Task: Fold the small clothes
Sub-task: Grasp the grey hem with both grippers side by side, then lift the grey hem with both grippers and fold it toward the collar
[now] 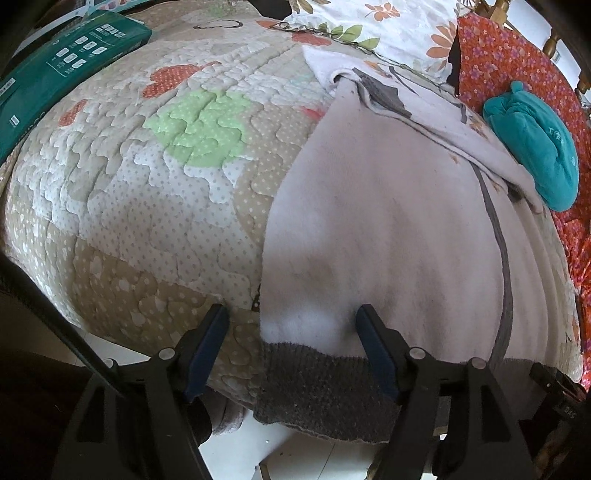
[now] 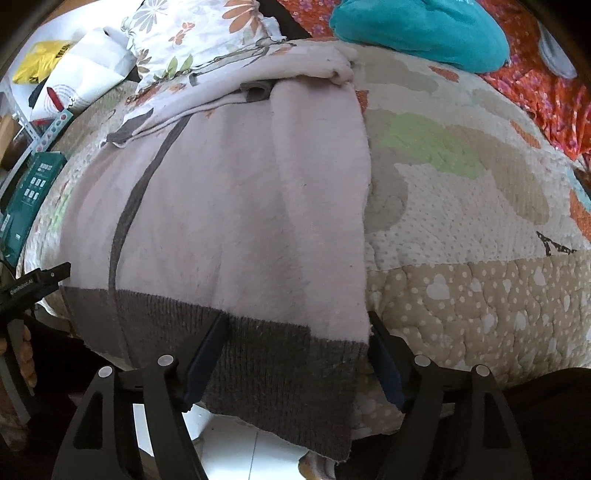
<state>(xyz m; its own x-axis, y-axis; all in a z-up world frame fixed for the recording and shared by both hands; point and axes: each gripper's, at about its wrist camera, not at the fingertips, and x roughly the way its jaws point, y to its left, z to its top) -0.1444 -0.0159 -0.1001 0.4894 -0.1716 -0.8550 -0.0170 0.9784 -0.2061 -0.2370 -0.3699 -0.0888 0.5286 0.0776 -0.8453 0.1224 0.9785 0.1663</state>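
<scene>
A pale pink sweater with a grey ribbed hem and a grey stripe lies flat on a quilted bed cover. Its sides are folded inward and its hem hangs over the bed's near edge. My left gripper is open, its fingers straddling the sweater's lower left corner. The sweater also shows in the right wrist view. My right gripper is open, straddling the lower right corner by the grey hem. Neither holds cloth.
A teal garment lies on an orange floral cloth at the far right. A floral pillow sits at the head. A green packet lies at the far left. White floor tiles show below the bed edge.
</scene>
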